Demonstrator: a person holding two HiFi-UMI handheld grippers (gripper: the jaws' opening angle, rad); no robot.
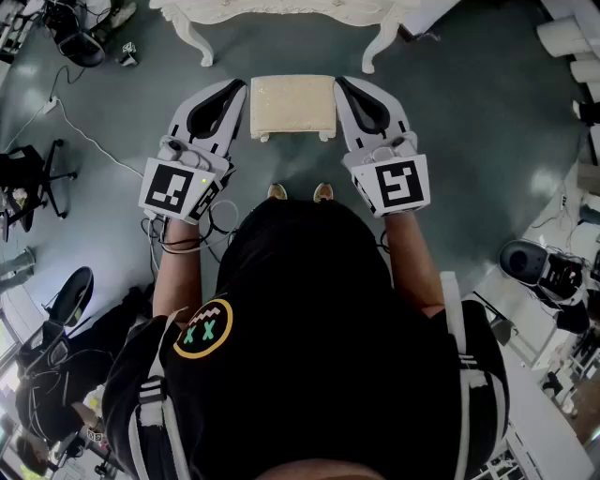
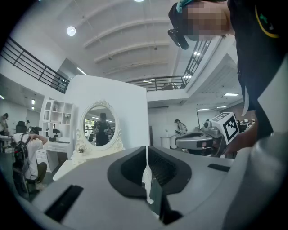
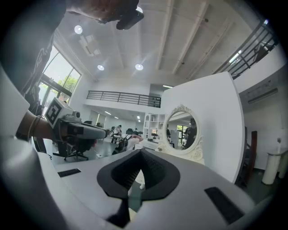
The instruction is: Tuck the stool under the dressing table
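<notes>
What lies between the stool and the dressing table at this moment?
Nothing but bare grey floor, as the head view shows: the stool stands short of the dressing table, not yet under it.

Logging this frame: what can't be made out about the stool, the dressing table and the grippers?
Dressing table: cut off by the head view's top edge; only its front rail and two legs show.
Stool: not identifiable in either gripper view, where each gripper's own body fills the lower frame.
Contact: the left gripper and right gripper flank the stool, but the steep overhead angle hides whether either touches it.
</notes>
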